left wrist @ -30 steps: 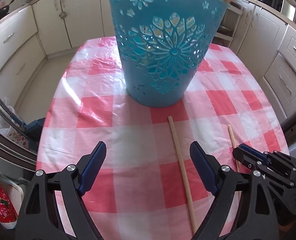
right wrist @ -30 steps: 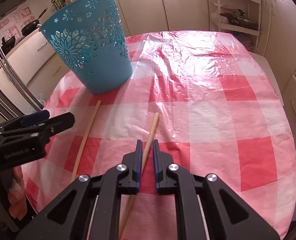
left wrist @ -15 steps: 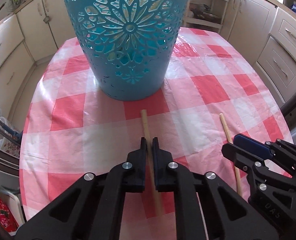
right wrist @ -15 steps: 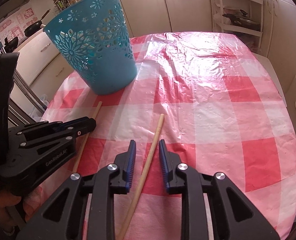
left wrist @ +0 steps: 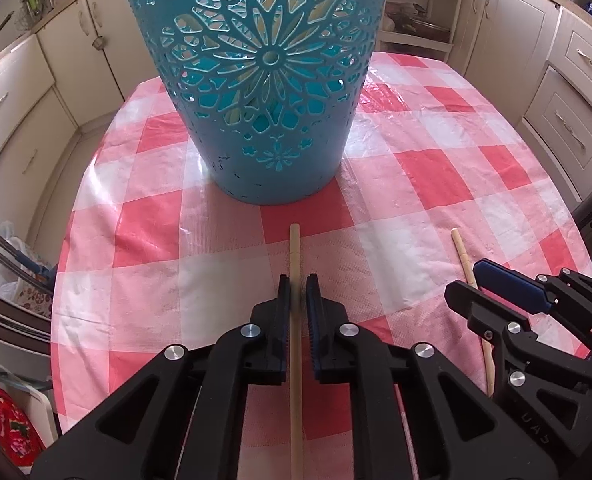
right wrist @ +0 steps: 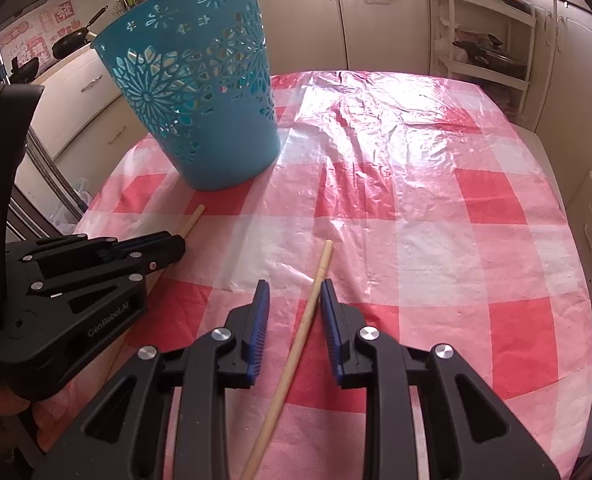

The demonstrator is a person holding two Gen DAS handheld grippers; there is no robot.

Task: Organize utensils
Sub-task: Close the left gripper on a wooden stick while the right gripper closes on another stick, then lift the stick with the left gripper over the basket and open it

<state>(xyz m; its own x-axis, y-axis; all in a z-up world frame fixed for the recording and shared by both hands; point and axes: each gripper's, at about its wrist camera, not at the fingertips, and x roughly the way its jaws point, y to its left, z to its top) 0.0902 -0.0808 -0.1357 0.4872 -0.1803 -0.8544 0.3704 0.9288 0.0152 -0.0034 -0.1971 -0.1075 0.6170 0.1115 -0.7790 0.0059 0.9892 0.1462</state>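
Note:
Two long wooden sticks lie on the red-and-white checked tablecloth point(left wrist: 436, 176). My left gripper point(left wrist: 298, 284) is shut on the left stick point(left wrist: 295, 248), whose tip points at the blue cut-out basket point(left wrist: 268, 92). My right gripper point(right wrist: 294, 290) is open, its jaws on either side of the right stick point(right wrist: 320, 276), which lies on the cloth. The right gripper also shows in the left wrist view point(left wrist: 496, 284), and the left gripper in the right wrist view point(right wrist: 96, 256). The basket point(right wrist: 200, 92) stands at the table's far left and holds several utensils.
Cream kitchen cabinets point(left wrist: 24, 120) surround the table. A shelf rack point(right wrist: 488, 36) stands at the far right. Pans point(right wrist: 72, 40) sit on the counter behind the basket. The table edge drops off close on the left point(left wrist: 62, 280) and right point(right wrist: 584, 280).
My left gripper closed on the left stick and moved closer to the basket. My right gripper opened, letting go of the right stick.

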